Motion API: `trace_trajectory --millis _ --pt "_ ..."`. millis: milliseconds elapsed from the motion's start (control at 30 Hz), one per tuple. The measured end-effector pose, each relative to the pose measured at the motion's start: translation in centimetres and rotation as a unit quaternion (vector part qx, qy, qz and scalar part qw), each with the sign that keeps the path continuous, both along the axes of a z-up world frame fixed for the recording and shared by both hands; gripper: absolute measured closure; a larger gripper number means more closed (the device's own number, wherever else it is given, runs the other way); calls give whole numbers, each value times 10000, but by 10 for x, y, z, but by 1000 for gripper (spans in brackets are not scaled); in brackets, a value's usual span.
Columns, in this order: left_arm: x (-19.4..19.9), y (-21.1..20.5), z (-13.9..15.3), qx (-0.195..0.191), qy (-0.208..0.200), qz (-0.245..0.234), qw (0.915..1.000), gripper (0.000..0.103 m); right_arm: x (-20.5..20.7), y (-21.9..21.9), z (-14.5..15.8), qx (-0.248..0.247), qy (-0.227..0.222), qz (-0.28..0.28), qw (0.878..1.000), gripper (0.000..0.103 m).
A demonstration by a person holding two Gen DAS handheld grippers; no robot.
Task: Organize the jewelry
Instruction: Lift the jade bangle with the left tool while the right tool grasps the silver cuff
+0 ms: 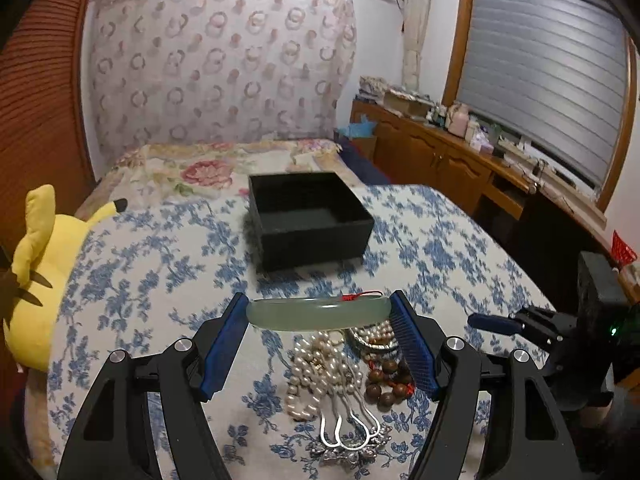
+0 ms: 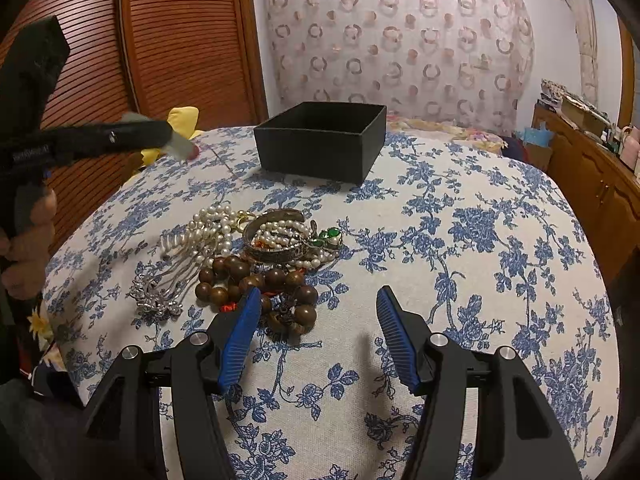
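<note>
Jade bangle [image 1: 318,314] sat clamped crosswise between the blue pads of the left tongs [image 1: 318,316], lifted clear above the jewelry pile [image 1: 344,364] on the blue-flowered cloth [image 1: 160,280]. Red cord showed at its top edge. Black box [image 1: 308,220], open and empty, stood beyond on the cloth. Yellow plush toy [image 1: 40,272] at left edge.

Right wrist view: right tongs [image 2: 316,320] stood wide, nothing between the pads, hovering just beside the wooden beads [image 2: 256,280]. Pearl strands [image 2: 212,228] and metal cuff [image 2: 276,236] lay touching in the heap. Box [image 2: 320,140] well behind it.
</note>
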State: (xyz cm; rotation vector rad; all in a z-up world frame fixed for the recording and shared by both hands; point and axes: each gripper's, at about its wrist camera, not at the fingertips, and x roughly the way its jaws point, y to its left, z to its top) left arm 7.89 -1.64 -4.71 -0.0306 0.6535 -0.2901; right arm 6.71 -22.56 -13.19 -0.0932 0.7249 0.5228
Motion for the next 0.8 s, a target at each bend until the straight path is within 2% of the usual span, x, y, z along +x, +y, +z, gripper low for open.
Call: trace_trajectory --millis 200,233,433,533,767,800 --pt "-2 11 7 61 -97 135 9998 34 10 10 10 59 -40 214 9997 41" --pt "-3 13 6 51 -89 142 9998 34 13 13 11 37 -34 269 9996 48" --pt "-4 21 1 25 -55 216 9997 34 35 39 7 -84 136 712 9973 67" --pt "-4 23 -2 26 -21 228 9997 34 43 53 6 -150 232 935 9952 74" --pt "-2 27 -7 -16 32 223 9997 34 53 81 -1 -456 444 1306 9894 82" --pt "-2 27 -8 -16 34 222 9997 34 55 83 -3 -531 461 1292 9891 87"
